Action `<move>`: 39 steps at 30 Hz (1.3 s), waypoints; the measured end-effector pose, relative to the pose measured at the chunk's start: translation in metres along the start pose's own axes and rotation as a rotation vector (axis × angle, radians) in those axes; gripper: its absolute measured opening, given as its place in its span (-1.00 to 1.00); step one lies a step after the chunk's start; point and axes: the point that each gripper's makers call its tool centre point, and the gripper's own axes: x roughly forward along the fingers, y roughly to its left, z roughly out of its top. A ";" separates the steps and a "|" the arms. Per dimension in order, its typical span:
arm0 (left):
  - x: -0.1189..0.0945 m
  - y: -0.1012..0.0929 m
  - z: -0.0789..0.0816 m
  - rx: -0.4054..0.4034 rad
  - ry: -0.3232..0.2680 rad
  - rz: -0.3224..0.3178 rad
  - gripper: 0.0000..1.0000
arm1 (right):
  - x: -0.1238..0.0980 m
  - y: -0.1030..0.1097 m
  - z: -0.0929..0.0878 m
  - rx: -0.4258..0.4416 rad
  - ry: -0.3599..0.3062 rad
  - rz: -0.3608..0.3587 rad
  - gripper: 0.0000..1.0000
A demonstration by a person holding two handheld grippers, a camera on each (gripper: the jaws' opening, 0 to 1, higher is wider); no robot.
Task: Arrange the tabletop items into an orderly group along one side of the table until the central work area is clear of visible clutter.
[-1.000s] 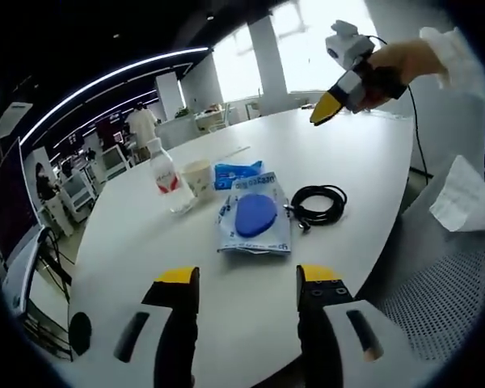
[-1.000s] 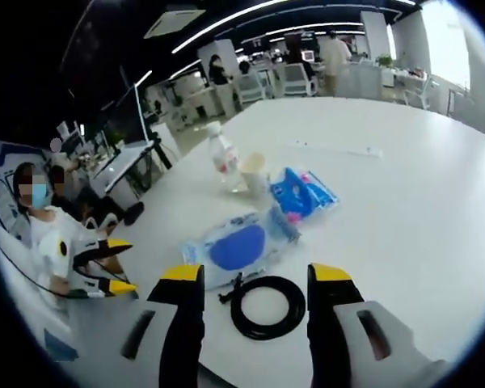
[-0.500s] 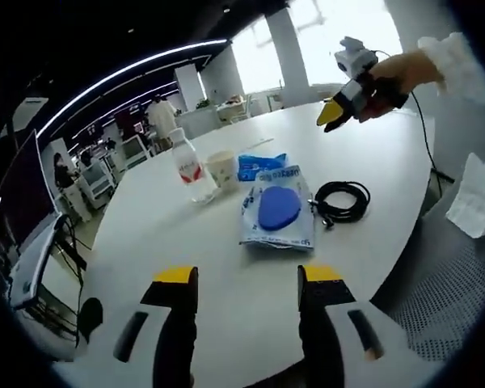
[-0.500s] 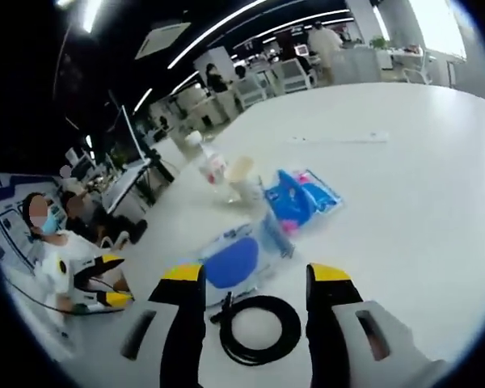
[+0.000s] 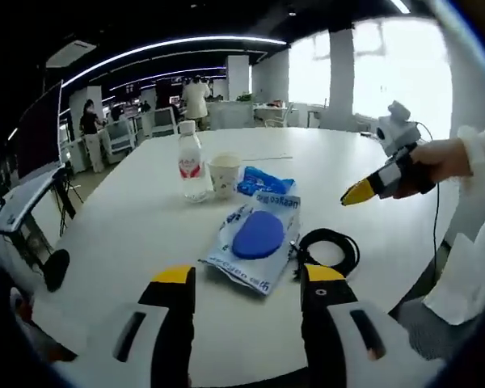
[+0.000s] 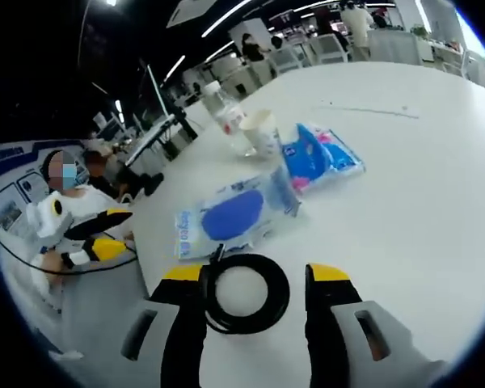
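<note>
While right tongs [image 6: 253,275] gape above black cable coil [image 6: 244,293]; left tongs [image 5: 246,276] gape, empty.

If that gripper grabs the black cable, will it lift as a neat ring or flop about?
The cable is a thin cord wound in a loose coil with no tie that I can see, so it would probably sag and unwind. A plug end sticks out toward the blue packet, so that tail may dangle. It looks light.
</note>
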 end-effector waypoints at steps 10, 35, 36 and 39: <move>-0.011 -0.008 0.002 0.018 -0.035 0.035 0.03 | 0.021 0.005 -0.020 -0.287 0.095 -0.008 -0.15; 0.010 -0.101 0.092 0.446 -0.122 -0.202 -0.17 | 0.037 -0.013 -0.043 -0.249 0.104 -0.094 -0.36; 0.011 -0.101 0.090 0.433 -0.117 -0.200 -0.17 | 0.037 -0.013 -0.042 -0.257 0.103 -0.102 -0.38; 0.012 -0.101 0.087 0.413 -0.115 -0.197 -0.17 | 0.039 -0.013 -0.043 -0.292 0.110 -0.115 -0.49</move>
